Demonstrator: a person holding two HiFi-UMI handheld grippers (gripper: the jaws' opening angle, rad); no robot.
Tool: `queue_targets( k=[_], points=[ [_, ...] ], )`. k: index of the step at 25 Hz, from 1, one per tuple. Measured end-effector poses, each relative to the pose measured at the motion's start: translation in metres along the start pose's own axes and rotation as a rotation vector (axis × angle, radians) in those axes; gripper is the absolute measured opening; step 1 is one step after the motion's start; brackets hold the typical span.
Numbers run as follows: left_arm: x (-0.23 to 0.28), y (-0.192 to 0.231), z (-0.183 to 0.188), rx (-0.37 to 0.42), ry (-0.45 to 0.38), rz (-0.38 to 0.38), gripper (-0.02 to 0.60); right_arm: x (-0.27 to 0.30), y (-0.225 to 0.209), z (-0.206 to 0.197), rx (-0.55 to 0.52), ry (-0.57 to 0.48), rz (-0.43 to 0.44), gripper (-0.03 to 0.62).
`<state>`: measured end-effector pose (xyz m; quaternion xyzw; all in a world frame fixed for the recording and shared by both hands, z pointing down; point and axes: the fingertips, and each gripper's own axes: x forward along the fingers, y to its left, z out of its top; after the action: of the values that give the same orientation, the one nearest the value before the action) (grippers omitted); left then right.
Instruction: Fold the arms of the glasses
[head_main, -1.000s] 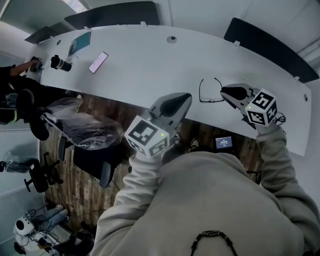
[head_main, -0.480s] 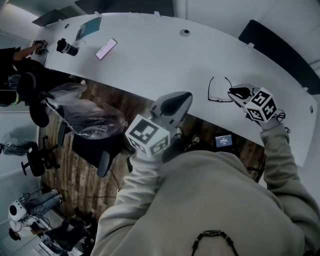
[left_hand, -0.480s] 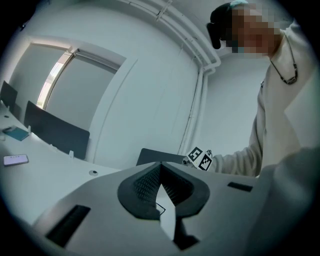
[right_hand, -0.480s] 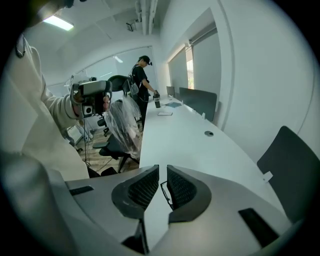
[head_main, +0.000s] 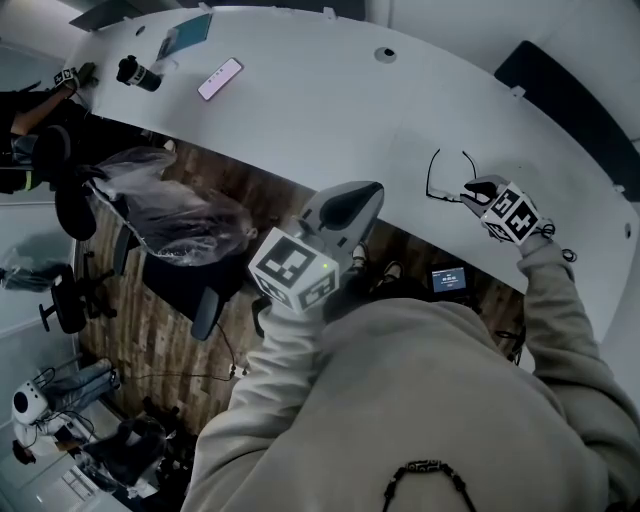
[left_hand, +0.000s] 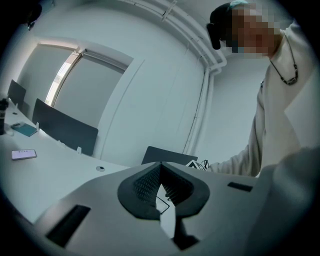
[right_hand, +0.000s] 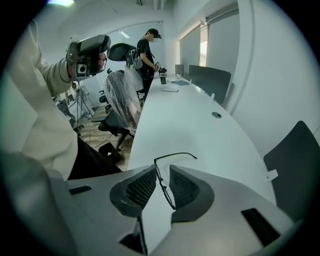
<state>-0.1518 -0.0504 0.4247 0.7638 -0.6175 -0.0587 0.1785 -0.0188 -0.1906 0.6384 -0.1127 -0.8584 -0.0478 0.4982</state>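
Dropping steeply from above the near edge of the tabletop, the right gripper has come down onto the glasses, which lie where they lay a second ago. Its fingers have just been opening. They stand released, one on each side of the thin front frame of the glasses, with a sliver of white tabletop showing between each pad and the wire, so nothing is pinched yet. One arm of the glasses runs off beyond the fingertips and to their right, still spread open; the other cannot be made out from this gripper's view. The head view shows both arms reaching away from the fingers across the tabletop, so the folding has apparently not begun.

The straddle looks deliberate: with the frame already between the pads, a small squeeze would pin the front and leave the arms free to be swung in.

The left gripper hangs almost level over the near edge of the tabletop, well apart from the glasses. Its fingers are clenched together on nothing. It seems to be held in reserve, probably to push an arm inward once the right fingers have the frame steady.
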Motion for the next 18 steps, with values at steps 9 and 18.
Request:
queue_targets(
  k=[9,18],
  points=[
    [-0.009,0.014,-0.003,-0.031,-0.003,0.027,0.005,0.035,0.007,-0.025,-0.062,0.105,0.029,0.095],
    [-0.001,0.016,-0.017,-0.059,0.014,0.013,0.005,0.06,0.013,-0.04,-0.143,0.205,0.071,0.126]
  ],
)
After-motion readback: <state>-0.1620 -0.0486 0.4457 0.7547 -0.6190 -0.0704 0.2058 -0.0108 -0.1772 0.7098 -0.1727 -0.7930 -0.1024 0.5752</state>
